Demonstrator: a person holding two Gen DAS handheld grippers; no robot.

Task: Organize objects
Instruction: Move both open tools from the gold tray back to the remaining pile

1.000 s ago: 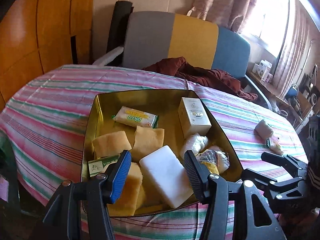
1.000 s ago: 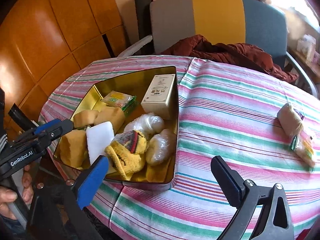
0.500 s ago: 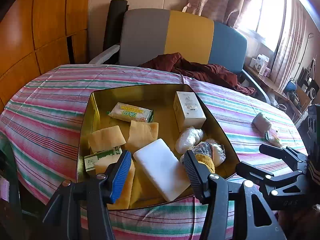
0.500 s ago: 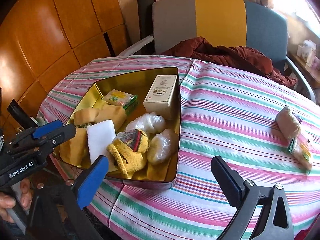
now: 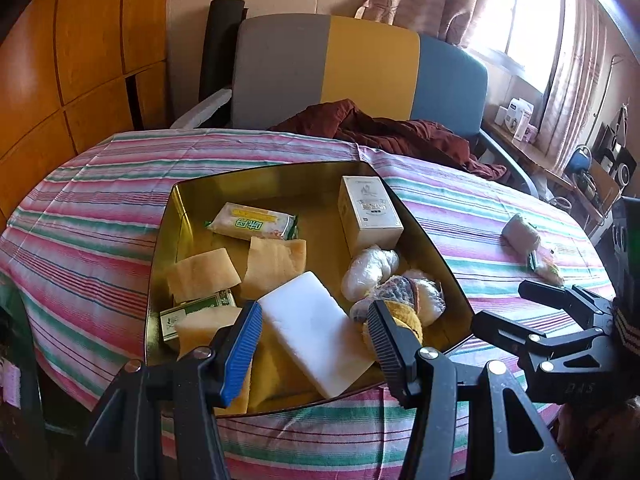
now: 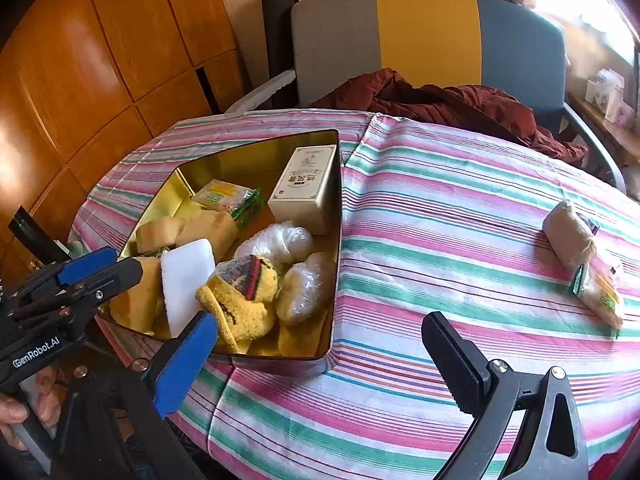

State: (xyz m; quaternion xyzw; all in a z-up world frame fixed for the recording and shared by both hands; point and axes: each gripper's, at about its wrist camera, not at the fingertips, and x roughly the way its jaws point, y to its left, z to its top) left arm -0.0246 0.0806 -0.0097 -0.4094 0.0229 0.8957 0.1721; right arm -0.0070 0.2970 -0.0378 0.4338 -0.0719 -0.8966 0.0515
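A gold tin (image 5: 170,220) sits on the striped tablecloth (image 6: 440,208). It holds a white foam block (image 5: 316,332), yellow sponges (image 5: 200,276), a snack packet (image 5: 252,222), a white box (image 5: 370,208), plastic-wrapped bundles (image 6: 280,240) and a yellow sock (image 6: 244,304). My left gripper (image 5: 312,346) hovers open over the tin's near edge, nothing pinched; in the right wrist view, the left gripper (image 6: 116,268) is at the tin's left corner. My right gripper (image 6: 320,360) stands wide open over the cloth by the tin's near right corner. A beige roll (image 6: 568,232) and a second snack packet (image 6: 600,296) lie far right.
A grey, yellow and blue chair (image 5: 360,68) with a dark red garment (image 5: 384,132) stands behind the table. Wooden panels (image 6: 80,80) line the left wall. A shelf with clutter (image 5: 592,176) runs under the window at right. A hand (image 6: 16,412) holds the left gripper's handle.
Both views drift only slightly. The grippers keep the same openings and the things in the tin lie as before.
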